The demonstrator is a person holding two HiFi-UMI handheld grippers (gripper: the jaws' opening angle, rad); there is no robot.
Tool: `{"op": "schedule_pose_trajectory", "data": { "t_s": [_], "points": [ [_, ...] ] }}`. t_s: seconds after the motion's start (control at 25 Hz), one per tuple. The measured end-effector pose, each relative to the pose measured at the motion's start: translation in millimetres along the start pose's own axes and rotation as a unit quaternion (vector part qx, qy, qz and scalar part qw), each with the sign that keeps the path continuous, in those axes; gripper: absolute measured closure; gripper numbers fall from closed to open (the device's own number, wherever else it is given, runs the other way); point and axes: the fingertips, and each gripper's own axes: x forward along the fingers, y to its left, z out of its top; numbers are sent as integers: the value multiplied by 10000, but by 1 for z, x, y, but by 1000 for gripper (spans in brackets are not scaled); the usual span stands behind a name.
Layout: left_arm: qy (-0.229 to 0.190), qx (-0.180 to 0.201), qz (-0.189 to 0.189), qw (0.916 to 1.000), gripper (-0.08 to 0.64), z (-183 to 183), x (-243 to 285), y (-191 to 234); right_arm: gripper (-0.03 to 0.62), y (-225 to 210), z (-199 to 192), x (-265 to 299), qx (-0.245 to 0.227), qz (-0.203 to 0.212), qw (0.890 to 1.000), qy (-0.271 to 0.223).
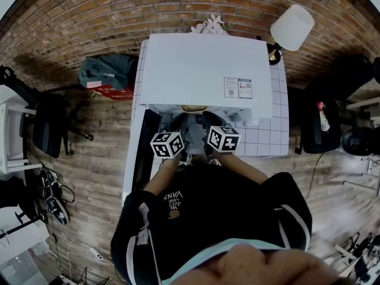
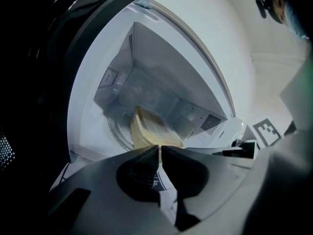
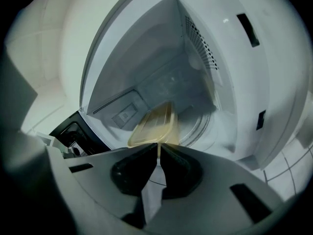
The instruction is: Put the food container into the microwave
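Grey jaws of the left gripper (image 2: 160, 151) fill the bottom of its own view, pinched almost together on the tan rim of the food container (image 2: 149, 131). The right gripper (image 3: 159, 150), in its view, is clamped just as narrowly on a thin edge of the same container, which shows there at centre frame.

Both gripper views look into the white cavity of the microwave (image 1: 205, 70), where the container is held tilted, inside the opening and in front of the glass turntable (image 3: 205, 126). Whether it touches the glass cannot be told.

Only the right gripper view shows the rows of vent holes (image 3: 200, 40) at upper right. Only the left gripper view shows the other gripper's marker cube at its right edge.

From the head view, the inside is nearly hidden: just a sliver of tan shows under the microwave's top. That view alone shows the dark door (image 1: 145, 153) swung open at left, the white tiled table (image 1: 273, 135) and a lamp (image 1: 292, 27) at upper right.
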Motion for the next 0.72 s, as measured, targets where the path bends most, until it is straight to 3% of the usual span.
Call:
{"op": "schedule_pose_trajectory", "data": {
  "t_s": [0.72],
  "points": [
    [67,38,-9,10000,532,10,9,9,572,-1,11,12,47,19,10000,-59]
  ]
}}
